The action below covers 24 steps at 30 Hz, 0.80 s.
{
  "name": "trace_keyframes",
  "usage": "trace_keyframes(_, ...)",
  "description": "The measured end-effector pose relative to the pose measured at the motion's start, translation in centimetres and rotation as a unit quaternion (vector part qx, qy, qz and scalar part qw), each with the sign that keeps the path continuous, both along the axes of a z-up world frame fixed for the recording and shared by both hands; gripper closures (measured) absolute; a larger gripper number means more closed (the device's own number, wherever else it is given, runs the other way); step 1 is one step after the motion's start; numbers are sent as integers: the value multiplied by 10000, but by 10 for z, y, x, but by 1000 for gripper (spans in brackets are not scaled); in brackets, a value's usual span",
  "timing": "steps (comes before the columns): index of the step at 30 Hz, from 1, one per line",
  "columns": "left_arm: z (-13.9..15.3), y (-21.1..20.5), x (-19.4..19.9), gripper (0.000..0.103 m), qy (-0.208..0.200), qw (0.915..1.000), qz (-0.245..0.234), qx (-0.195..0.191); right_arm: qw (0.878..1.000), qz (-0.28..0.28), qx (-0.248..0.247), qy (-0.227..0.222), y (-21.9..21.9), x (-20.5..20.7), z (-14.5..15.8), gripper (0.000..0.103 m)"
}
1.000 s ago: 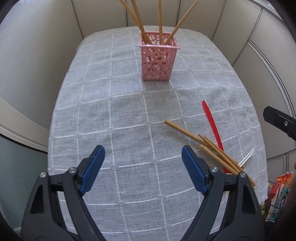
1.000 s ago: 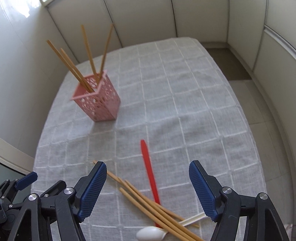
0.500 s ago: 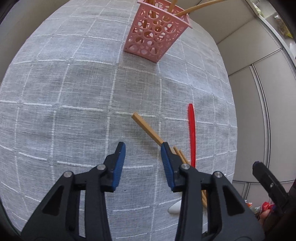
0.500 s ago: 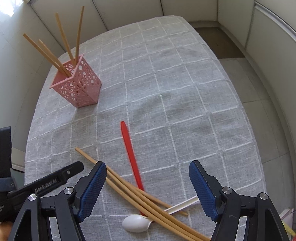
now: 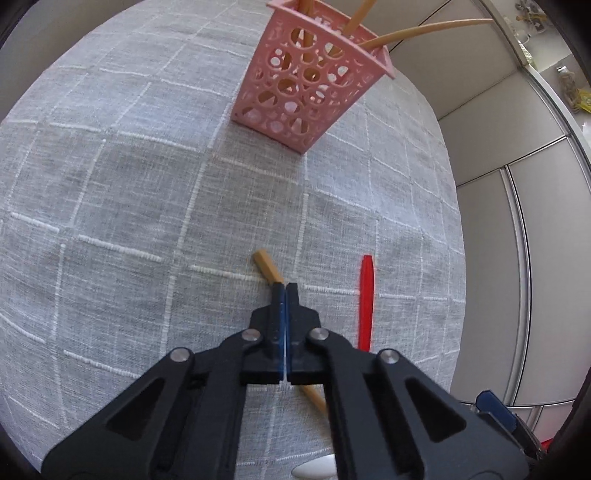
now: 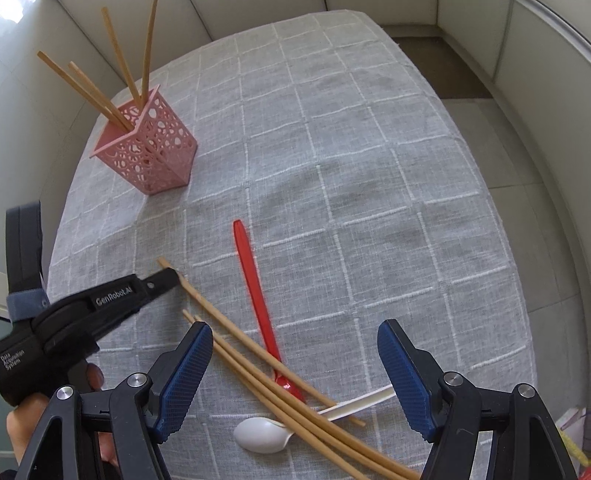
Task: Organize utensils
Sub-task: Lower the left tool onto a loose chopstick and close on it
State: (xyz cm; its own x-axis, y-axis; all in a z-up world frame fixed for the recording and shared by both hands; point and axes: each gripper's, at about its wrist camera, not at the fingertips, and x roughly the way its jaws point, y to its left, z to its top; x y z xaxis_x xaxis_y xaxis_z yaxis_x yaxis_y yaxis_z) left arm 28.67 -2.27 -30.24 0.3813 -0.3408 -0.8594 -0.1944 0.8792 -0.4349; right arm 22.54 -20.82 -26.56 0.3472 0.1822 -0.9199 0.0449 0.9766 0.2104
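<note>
Pale wall panels (image 6: 258,11) surround the grey checked tablecloth (image 6: 369,184).

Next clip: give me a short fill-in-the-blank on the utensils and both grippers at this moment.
1. The left gripper is shut on a ____ lying on the grey tablecloth.
2. The pink holder already contains ____ chopsticks.
3. The right gripper hangs ____ above the pile of utensils.
4. The white spoon lies partly under the chopsticks, while the ____ spoon lies beside them.

Missing words: chopstick; four; open; red
</note>
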Motion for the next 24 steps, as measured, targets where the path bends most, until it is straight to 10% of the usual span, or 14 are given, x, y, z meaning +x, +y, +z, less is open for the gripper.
trace_keyframes(9, 9, 8, 12, 101, -82, 9993, -120, -331, 10000, 8, -1, 51, 2, 1, -2, 25)
trace_keyframes(13, 7, -2, 15, 69, 41, 9996, -155, -230, 10000, 2, 9, 56, 4, 2, -2, 25)
trace_keyframes(24, -6, -16, 39, 88, -66, 10000, 50, -1, 9998, 15, -77, 172, 0, 2, -10, 25)
